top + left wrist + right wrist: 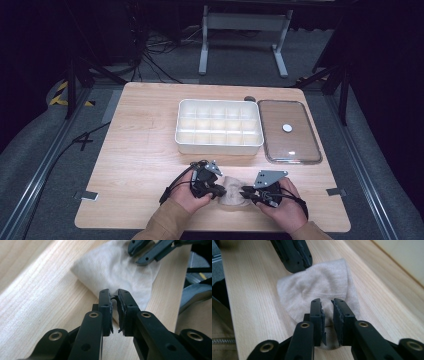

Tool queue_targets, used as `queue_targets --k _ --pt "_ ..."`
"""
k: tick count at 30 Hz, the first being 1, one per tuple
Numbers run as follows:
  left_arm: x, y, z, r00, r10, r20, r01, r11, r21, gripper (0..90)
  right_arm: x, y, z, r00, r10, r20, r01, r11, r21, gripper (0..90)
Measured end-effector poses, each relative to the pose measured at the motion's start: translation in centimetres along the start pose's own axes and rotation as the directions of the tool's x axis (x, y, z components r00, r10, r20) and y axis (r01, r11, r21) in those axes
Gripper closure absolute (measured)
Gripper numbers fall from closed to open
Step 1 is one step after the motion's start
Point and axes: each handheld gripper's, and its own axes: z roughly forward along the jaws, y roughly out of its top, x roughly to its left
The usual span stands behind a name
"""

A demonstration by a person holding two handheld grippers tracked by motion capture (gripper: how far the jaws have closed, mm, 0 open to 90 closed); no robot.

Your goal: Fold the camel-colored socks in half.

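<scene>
A folded beige sock (231, 192) lies flat on the bench (135, 165) near its front edge, between the left tool (218, 190) and the right tool (246, 192). The left tool is nearly closed, pinching the sock's edge; the right's jaws stand slightly apart over the other end, gripping nothing. Judging by this, folding is unfinished and storing remains; the high view adds the empty divided box (219, 144) and lid (290, 131).

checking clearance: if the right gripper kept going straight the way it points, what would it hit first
Most likely the beige sock, lying right at its fingers. Beyond it sits the left gripper at the sock's far edge. Depth is hard to judge.
</scene>
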Motion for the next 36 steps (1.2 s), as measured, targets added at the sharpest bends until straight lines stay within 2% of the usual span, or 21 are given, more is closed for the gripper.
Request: queue_targets --k 4,7,14,20,26,33,36 --pt "-0.1 0.1 0.1 1.0 0.001 -0.005 -0.001 0.9999 0.015 81.4 -0.5 -0.7 0.4 0.9999 0.001 -0.01 -0.001 1.0 -0.008 74.5" --pt "-0.1 0.1 -0.1 1.0 0.002 -0.004 -0.002 1.0 0.0 81.1 -0.8 -1.0 0.4 0.9997 0.012 -0.02 -0.012 1.0 -0.017 74.8" --pt "-0.1 0.1 -0.3 1.0 -0.001 0.0 0.001 0.9999 -0.011 80.1 -1.1 -1.1 0.5 0.9996 0.0 -0.028 0.0 1.0 -0.019 74.7" --pt "0.1 0.1 -0.5 0.9999 -0.015 0.003 0.015 0.9997 -0.018 78.7 -1.5 -1.0 0.3 0.9997 -0.022 -0.005 0.022 1.0 -0.007 73.7" --pt "0.2 0.0 -0.8 0.9998 -0.02 0.009 0.02 0.9994 -0.029 76.5 -1.6 -0.9 0.0 0.9996 -0.021 0.02 0.022 1.0 -0.015 70.7" --pt "0.1 -0.1 -1.6 0.9999 -0.013 -0.01 0.013 0.9984 -0.056 76.6 -1.3 -0.3 -0.9 0.999 -0.03 0.033 0.031 0.998 -0.049 70.4" --pt "0.0 -0.2 -1.9 0.9996 -0.015 -0.026 0.013 0.9969 -0.078 76.8 -1.1 0.0 -1.6 0.9991 0.0 0.043 0.004 0.996 -0.086 73.5"
